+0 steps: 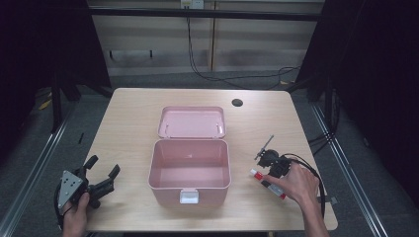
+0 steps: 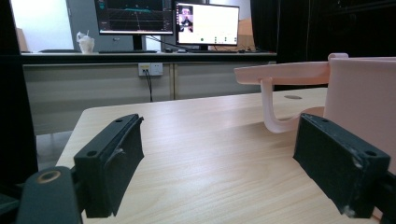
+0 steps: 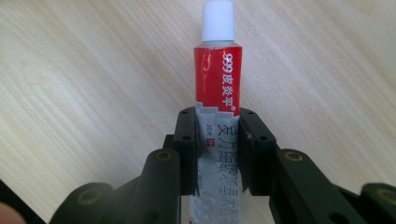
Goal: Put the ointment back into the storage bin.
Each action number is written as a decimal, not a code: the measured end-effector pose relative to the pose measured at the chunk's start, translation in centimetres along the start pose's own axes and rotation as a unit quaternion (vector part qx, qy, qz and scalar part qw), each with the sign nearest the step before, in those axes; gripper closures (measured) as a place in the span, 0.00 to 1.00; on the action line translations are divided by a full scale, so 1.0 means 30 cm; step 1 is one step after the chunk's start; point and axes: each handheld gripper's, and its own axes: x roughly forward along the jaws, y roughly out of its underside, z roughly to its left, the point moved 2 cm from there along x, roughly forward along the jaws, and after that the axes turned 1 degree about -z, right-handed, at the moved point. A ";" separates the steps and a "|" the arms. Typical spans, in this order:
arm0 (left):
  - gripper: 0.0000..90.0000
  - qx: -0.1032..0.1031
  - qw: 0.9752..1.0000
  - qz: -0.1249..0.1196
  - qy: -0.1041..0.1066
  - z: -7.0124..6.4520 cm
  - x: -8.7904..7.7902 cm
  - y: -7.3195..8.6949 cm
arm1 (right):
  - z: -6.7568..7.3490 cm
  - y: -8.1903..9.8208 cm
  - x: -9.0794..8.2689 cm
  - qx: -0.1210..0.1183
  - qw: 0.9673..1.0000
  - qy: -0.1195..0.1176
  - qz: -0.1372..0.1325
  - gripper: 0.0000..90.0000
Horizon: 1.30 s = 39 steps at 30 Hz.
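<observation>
An open pink box (image 1: 152,170) stands mid-table, its lid (image 1: 191,122) folded back flat behind it. My right gripper (image 1: 273,168), held right of the box, is shut on a red-and-silver ointment tube (image 1: 267,183) with a white cap. In the right gripper view the black jaws (image 3: 218,121) pinch the tube (image 3: 218,79) at its middle, low over the wood. My left gripper (image 1: 104,164) rests near the table's front left corner, open with nothing between its jaws. In the left gripper view it (image 2: 219,130) faces the box wall (image 2: 359,93) and the lid (image 2: 285,72).
A round cable hole (image 1: 237,102) lies in the table at the back right. A thin dark rod (image 1: 264,146) sticks out just beyond the right gripper. Bare wood runs between the left gripper and the box. Monitors (image 2: 205,23) stand on a desk beyond the table.
</observation>
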 end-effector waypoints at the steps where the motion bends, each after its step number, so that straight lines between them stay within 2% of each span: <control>1: 0.17 0.000 1.000 0.000 0.000 0.000 0.000 0.000 | 0.000 0.000 0.000 0.000 1.000 0.000 0.000 0.79; 7: 0.17 0.000 1.000 -0.001 -0.001 0.000 0.000 0.000 | 0.010 0.001 -0.029 -0.028 1.000 -0.012 -0.004 0.79; 8: 0.17 0.000 1.000 0.000 0.000 0.000 0.000 0.000 | 0.014 0.001 -0.032 -0.038 0.999 -0.009 0.001 0.79; 9: 0.17 0.000 1.000 0.000 0.000 0.000 0.000 0.000 | 0.014 0.001 -0.032 -0.038 0.999 -0.009 0.001 0.79; 10: 0.17 -0.001 1.000 -0.001 0.000 0.000 0.000 0.000 | 0.021 0.002 -0.035 -0.045 0.999 -0.011 0.012 0.79; 15: 0.17 -0.001 1.000 0.000 0.000 0.000 0.000 0.000 | 0.033 0.001 -0.048 -0.063 0.998 -0.018 0.015 0.79; 19: 0.17 0.000 1.000 0.000 0.000 0.000 0.000 0.000 | 0.036 -0.007 -0.056 -0.063 0.997 -0.023 0.028 0.79; 20: 0.17 0.001 1.000 0.000 -0.001 0.000 0.000 0.000 | 0.037 -0.015 -0.065 -0.070 0.997 -0.030 0.034 0.79; 23: 0.17 0.001 1.000 0.000 -0.001 0.001 0.000 0.000 | 0.039 -0.020 -0.077 -0.075 0.996 -0.030 0.035 0.79; 24: 0.17 0.001 1.000 0.000 -0.001 0.001 0.000 0.000 | 0.042 -0.024 -0.089 -0.086 0.995 -0.026 0.040 0.79; 26: 0.17 0.000 1.000 0.000 0.000 0.000 0.000 0.000 | 0.046 -0.027 -0.101 -0.093 0.994 -0.024 0.047 0.79; 33: 0.17 0.001 1.000 0.000 0.000 0.000 0.000 0.000 | 0.050 -0.038 -0.156 -0.111 0.993 -0.013 0.036 0.79; 39: 0.17 0.001 1.000 0.000 0.000 0.001 0.000 0.000 | 0.071 -0.048 -0.202 -0.127 0.991 -0.016 0.029 0.79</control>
